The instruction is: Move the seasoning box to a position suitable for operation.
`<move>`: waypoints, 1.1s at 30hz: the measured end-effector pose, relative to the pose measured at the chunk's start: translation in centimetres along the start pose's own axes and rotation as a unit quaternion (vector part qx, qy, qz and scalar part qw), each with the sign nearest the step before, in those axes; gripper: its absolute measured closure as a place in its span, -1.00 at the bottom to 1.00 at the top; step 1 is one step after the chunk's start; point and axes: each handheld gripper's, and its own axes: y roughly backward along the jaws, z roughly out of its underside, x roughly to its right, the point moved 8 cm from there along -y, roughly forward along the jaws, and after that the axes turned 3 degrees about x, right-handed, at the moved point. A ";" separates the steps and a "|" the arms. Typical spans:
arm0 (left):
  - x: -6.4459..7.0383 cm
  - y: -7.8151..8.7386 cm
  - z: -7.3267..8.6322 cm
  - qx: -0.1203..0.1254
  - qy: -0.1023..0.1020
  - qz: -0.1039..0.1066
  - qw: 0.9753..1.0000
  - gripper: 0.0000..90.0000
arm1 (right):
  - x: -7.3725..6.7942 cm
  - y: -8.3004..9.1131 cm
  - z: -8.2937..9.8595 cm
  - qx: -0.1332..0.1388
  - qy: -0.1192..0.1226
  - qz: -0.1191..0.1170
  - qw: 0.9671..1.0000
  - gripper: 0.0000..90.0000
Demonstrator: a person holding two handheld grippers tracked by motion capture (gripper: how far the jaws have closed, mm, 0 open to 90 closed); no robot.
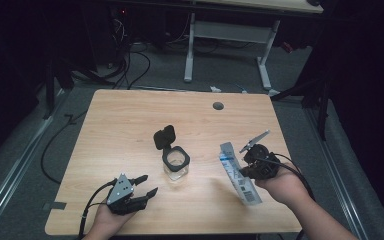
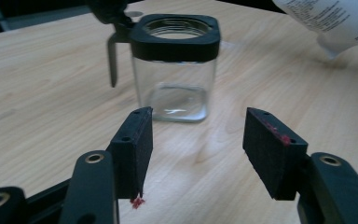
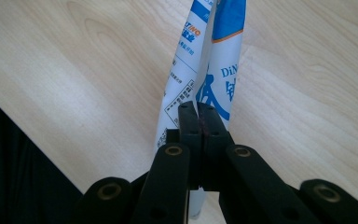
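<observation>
A clear square glass jar (image 1: 175, 165) (image 2: 176, 70) with a black collar stands in the middle of the table, its black flip lid (image 1: 164, 136) swung open behind it. The jar looks empty. My left gripper (image 1: 145, 185) (image 2: 196, 149) is open near the front left of the table, jaws wide apart and aimed at the jar, a short way from it. My right gripper (image 1: 244, 167) (image 3: 198, 116) is shut on a white and blue packet (image 1: 239, 172) (image 3: 209, 70), held above the table to the right of the jar. The packet's end (image 2: 335, 21) shows in the left gripper view.
A wooden table (image 1: 130, 115) has a round cable hole (image 1: 218, 105) near its far edge. Behind it stand a white desk frame (image 1: 230, 35) and loose cables (image 1: 130, 65) on grey floor. A cable (image 1: 87, 210) trails from the left gripper over the front edge.
</observation>
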 end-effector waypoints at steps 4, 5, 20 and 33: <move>0.6 -0.1 0.2 -0.003 -0.007 0.009 1.000 -0.04 | -0.1 0.1 0.1 -0.007 0.000 0.000 1.000 1.00; 0.7 -0.1 0.2 -0.003 -0.005 0.009 1.000 -0.04 | 0.0 0.1 0.0 -0.006 0.007 0.001 1.000 1.00; 1.4 -0.4 0.3 0.005 0.011 0.010 1.000 -0.10 | -0.2 0.9 -1.6 0.010 0.022 -0.004 1.000 1.00; 4.0 -1.8 1.5 -0.005 0.017 0.042 0.999 -0.25 | -1.3 1.1 -3.0 0.008 0.036 -0.010 0.999 1.00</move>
